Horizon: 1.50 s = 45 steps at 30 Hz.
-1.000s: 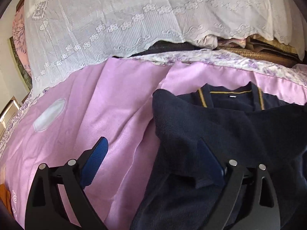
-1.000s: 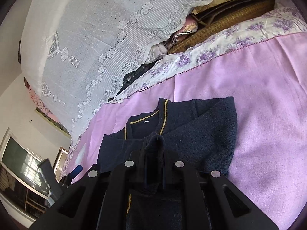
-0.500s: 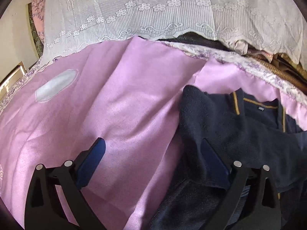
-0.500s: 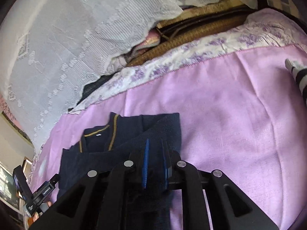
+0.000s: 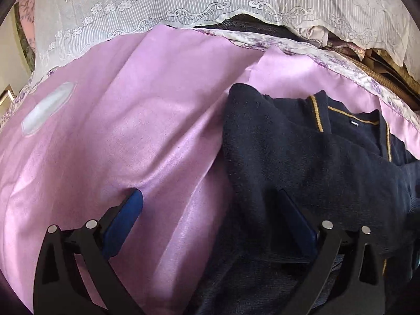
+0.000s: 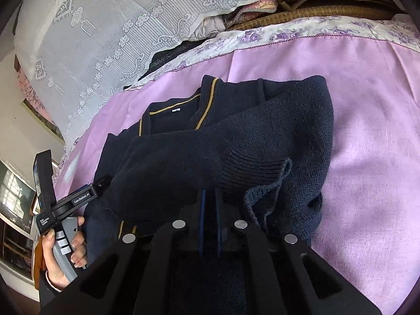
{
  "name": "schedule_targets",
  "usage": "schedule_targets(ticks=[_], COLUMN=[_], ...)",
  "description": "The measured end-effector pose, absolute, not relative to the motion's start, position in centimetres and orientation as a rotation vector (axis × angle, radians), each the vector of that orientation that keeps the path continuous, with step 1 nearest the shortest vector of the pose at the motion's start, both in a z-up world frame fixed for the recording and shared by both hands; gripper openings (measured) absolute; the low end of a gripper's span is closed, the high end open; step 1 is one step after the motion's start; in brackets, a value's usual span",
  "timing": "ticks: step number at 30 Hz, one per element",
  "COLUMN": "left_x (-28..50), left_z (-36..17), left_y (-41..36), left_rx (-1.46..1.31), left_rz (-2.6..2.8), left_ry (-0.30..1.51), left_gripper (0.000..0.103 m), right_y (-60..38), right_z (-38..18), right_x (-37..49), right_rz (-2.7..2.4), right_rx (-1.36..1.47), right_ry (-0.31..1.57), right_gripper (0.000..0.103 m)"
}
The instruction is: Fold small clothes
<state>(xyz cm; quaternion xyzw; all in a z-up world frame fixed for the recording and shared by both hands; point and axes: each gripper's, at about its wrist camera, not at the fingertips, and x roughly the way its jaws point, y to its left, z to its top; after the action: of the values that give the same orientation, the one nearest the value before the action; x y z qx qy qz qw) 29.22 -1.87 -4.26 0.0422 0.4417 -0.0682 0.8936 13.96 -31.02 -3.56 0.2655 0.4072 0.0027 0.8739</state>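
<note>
Matt navy knitted cardigan with ribbed cuff, on smooth, faintly shiny pink sheet. Sheer white lace along the top.

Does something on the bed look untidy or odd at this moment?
Yes. On the navy cardigan, the ribbed sleeve cuff lies bunched across the body, not flat. The pink sheet beside it is creased. Nothing looks torn or spilled.
</note>
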Motion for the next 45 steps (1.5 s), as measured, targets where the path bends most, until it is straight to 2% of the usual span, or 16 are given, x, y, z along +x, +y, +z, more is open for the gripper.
schedule_targets(ticks=[3,7,12,13,16,19,21,24,28,32,39,40,41,45], left_x=[28.2,27.9,31.1,32.1,33.6,33.1,32.4,31.6,32.6,31.8,29.5,28.6,27.7,23.7], left_z=[-2.2,0.1,-2.8,-4.3,-5.6,-5.5,-4.9,-3.7,-5.1,-5.1,-4.3,-4.0,-3.9,-3.0], left_y=[-1.8,-2.7,-4.8,-5.3,-4.4,-4.6,-4.4,-3.1,-2.9,-4.1,-1.9,-1.8,-1.9,-1.8], left_rx=[0.071,0.047,0.112,0.136,0.04,0.06,0.065,0.009,0.075,0.169,0.051,0.053,0.054,0.059], left_rz=[-0.145,-0.242,-0.232,-0.214,-0.244,-0.236,-0.236,-0.226,-0.157,-0.117,-0.191,-0.203,-0.22,-0.3], left_ry=[0.834,0.775,0.86,0.914,0.984,0.961,0.929,0.882,0.951,0.898,0.912,0.909,0.906,0.887], left_gripper=[0.098,0.098,0.098,0.099,0.099,0.099,0.099,0.099,0.099,0.099,0.098,0.098,0.098,0.098], right_y=[-31.1,-30.8,-31.3,-31.4,-31.6,-31.5,-31.1,-30.6,-30.1,-29.5,-30.4,-30.3,-30.2,-28.5], right_z=[-2.5,-0.3,-1.9,-2.7,-3.5,-3.3,-2.8,-1.8,-2.3,-3.2,-3.1,-2.5,-1.9,0.0], right_x=[13.6,14.6,17.6,18.2,18.9,18.4,17.7,16.7,16.5,16.8,15.5,14.7,13.8,10.7], right_rz=[-0.021,-0.015,-0.016,-0.027,-0.014,-0.018,-0.027,-0.013,-0.009,-0.019,-0.004,-0.037,-0.059,-0.012], right_rx=[0.563,0.496,0.515,0.506,0.496,0.5,0.484,0.468,0.439,0.393,0.45,0.442,0.429,0.385], right_ry=[0.811,0.74,0.807,0.839,0.849,0.822,0.796,0.77,0.812,0.824,0.759,0.725,0.684,0.626], right_gripper=[0.012,0.012,0.012,0.006,0.005,0.006,0.012,0.012,0.016,0.016,0.016,0.019,0.026,0.031])
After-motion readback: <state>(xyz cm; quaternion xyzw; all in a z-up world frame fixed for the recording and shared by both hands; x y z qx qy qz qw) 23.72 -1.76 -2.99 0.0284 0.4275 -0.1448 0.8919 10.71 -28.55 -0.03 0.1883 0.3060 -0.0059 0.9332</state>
